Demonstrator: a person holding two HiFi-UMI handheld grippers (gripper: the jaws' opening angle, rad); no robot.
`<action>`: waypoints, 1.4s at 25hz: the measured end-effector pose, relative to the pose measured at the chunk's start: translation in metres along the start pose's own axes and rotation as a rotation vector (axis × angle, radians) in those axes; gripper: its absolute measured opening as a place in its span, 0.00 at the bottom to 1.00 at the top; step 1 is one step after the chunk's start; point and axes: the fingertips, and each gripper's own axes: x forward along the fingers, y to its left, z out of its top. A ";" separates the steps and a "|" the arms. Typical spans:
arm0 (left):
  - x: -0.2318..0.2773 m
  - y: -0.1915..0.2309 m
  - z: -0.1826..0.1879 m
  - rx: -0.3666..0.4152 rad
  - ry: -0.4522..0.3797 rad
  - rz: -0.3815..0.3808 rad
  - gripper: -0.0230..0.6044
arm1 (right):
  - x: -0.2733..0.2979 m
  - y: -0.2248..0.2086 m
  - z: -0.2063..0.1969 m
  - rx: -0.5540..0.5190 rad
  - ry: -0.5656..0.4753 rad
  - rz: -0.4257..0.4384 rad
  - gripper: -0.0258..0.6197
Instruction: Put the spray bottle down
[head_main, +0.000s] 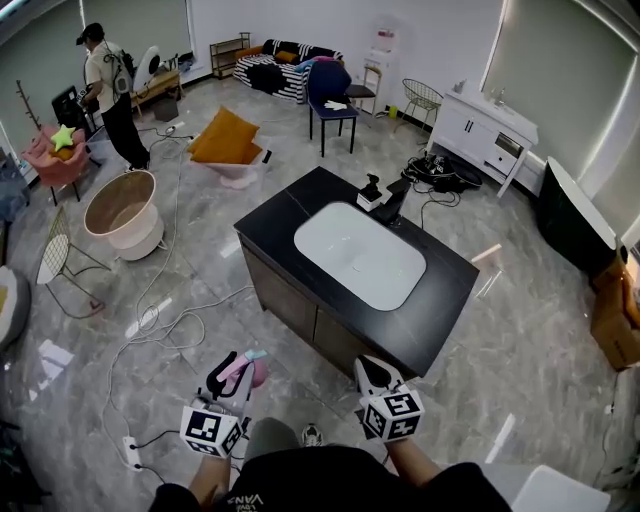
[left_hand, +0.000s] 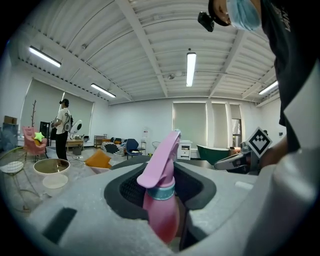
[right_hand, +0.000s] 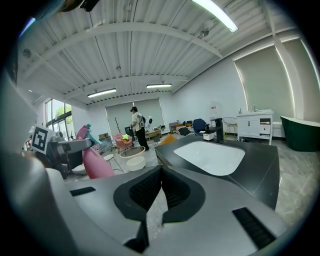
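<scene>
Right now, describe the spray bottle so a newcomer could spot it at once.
Find the black island counter with the white sink mid-room; on its near side the person holds two grippers. The spray bottle stands in the jaws of the left gripper: pink, teal collar under the trigger head, while the right gripper holds nothing.

One spray bottle (left_hand: 161, 197); two grippers: left gripper (head_main: 234, 376), right gripper (head_main: 371, 373); one surface (head_main: 448, 292); one basin (head_main: 360, 255); one blue chair (head_main: 328, 92); one person (head_main: 108, 90)

Ceiling tube lights (left_hand: 190, 69) are flooding the room evenly; the glossy floor (head_main: 560, 330) is throwing back glare, and both gripper views are bending and darkening at the edges.
</scene>
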 end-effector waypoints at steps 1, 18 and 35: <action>0.005 0.002 -0.001 -0.005 0.007 0.004 0.26 | 0.005 -0.004 0.001 0.004 0.005 0.003 0.04; 0.133 0.132 0.030 0.007 0.015 -0.111 0.26 | 0.141 -0.013 0.064 0.057 -0.009 -0.122 0.04; 0.251 0.240 0.051 0.087 0.030 -0.340 0.26 | 0.230 0.005 0.084 0.169 -0.045 -0.330 0.04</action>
